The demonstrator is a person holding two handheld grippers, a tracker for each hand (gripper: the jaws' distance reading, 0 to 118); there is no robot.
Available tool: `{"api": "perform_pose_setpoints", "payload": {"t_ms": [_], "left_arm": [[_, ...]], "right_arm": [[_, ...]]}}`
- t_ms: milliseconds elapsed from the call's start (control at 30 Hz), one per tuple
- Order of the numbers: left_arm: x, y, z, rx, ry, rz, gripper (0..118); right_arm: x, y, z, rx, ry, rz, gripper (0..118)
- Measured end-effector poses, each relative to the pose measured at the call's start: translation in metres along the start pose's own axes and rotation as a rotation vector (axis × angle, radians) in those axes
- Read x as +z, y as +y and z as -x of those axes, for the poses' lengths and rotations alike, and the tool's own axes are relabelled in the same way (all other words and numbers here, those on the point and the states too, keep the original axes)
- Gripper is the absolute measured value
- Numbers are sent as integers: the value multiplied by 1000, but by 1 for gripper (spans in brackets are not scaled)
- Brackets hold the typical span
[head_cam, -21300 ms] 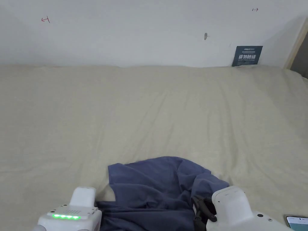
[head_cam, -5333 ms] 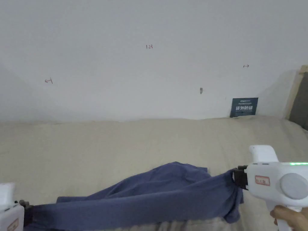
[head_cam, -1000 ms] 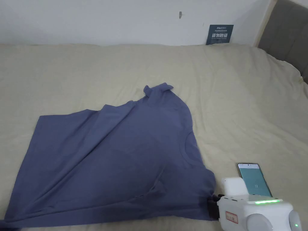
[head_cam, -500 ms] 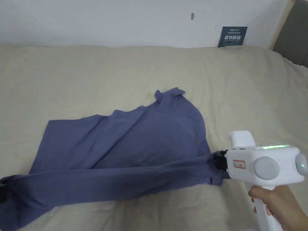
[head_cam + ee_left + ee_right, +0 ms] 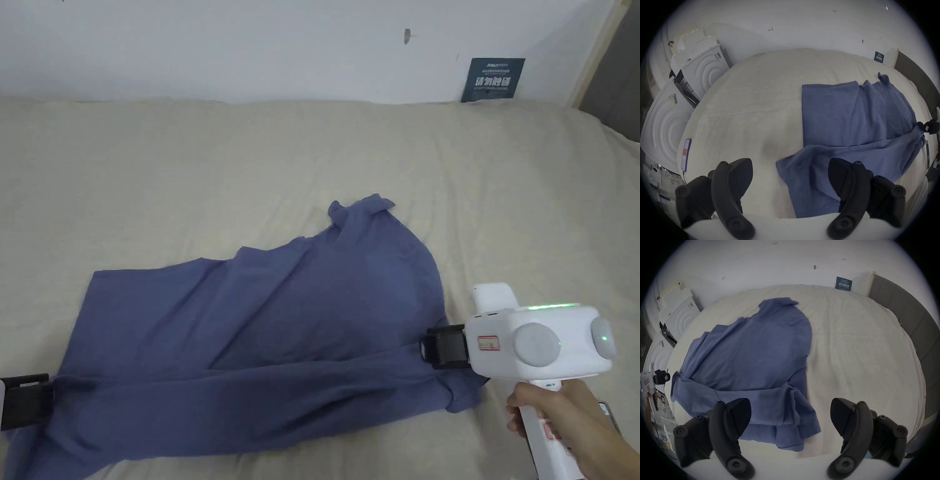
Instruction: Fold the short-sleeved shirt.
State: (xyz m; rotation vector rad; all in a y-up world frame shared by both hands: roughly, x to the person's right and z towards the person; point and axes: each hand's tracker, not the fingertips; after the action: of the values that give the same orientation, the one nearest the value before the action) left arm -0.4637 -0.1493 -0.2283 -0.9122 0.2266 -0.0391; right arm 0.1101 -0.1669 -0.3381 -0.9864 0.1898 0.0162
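Observation:
The blue short-sleeved shirt (image 5: pixel 281 325) lies spread across the beige bed (image 5: pixel 250 156), with a long loose fold along its near edge and one sleeve (image 5: pixel 359 209) pointing to the far side. My right gripper (image 5: pixel 431 347) sits at the shirt's right end, held by a hand (image 5: pixel 562 419), jaws wide apart. In the right gripper view the right gripper (image 5: pixel 790 404) is open above the cloth (image 5: pixel 753 353). My left gripper (image 5: pixel 45 395) is at the shirt's left end. The left gripper (image 5: pixel 790 167) is open too, with the hem corner (image 5: pixel 802 175) lying loose between its jaws.
A phone (image 5: pixel 686 155) lies at the bed's left edge. White moulded blocks (image 5: pixel 705 65) stand beyond it. A dark sign (image 5: pixel 492 79) leans on the white wall at the back right. A grey padded headboard (image 5: pixel 907 321) borders the right side.
Half a second ago both grippers held the shirt's near edge stretched and lifted. Now both have opened, and the edge has dropped onto the bed as a loose fold.

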Motion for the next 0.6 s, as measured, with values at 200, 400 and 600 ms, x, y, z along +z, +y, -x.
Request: {"api": "perform_pose_setpoints", "payload": {"t_ms": [200, 400, 600], "left_arm": [[40, -15, 5, 33, -30, -45, 81], [87, -59, -11, 27, -43, -97, 8], [93, -105, -14, 76, -60, -43, 0]], "right_arm": [[49, -25, 5, -58, 60, -78, 106], [90, -68, 35, 15, 59, -135, 31], [93, -106, 48, -2, 90, -115, 7]]}}
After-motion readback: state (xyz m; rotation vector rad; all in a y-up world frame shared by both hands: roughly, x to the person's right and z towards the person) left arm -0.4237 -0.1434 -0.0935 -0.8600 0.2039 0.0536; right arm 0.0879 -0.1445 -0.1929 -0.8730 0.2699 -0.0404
